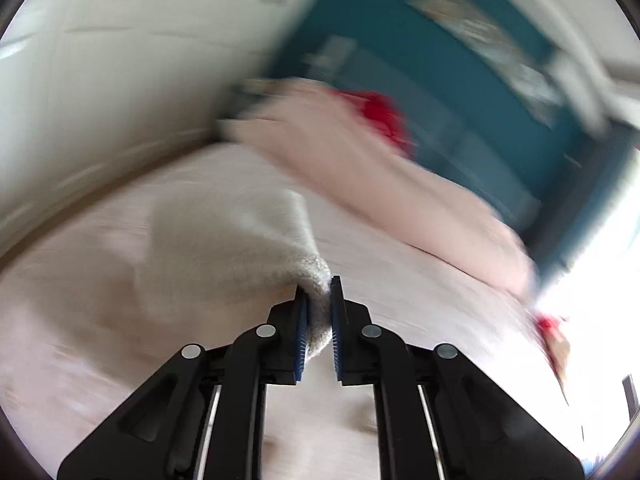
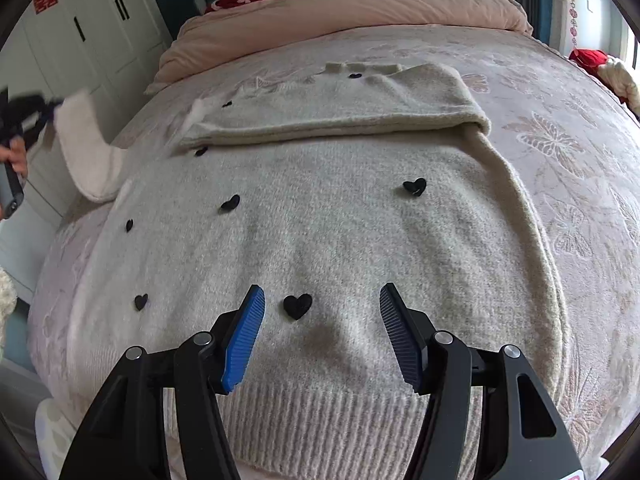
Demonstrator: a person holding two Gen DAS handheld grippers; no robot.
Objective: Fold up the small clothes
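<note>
The left gripper (image 1: 319, 312) is pinching the cream sweater's (image 2: 320, 220) sleeve (image 1: 224, 248) — lifted toward ten o'clock. The right gripper (image 2: 322, 300) is hovering wide apart, empty, over the hem — six o'clock.

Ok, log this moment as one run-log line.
left gripper: shut on sleeve, lifted | right gripper: open, over sweater hem | other sleeve: folded across

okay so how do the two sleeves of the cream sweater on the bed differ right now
The right-hand cream knit sleeve lies folded flat across the sweater's chest, resting on the body; the other cream knit sleeve is lifted off the bed, hanging in the air. Nothing grips the folded one, since the right gripper hovers open over the hem; the left gripper pinches the raised one's cuff. Both are the same fuzzy cream knit.
</note>
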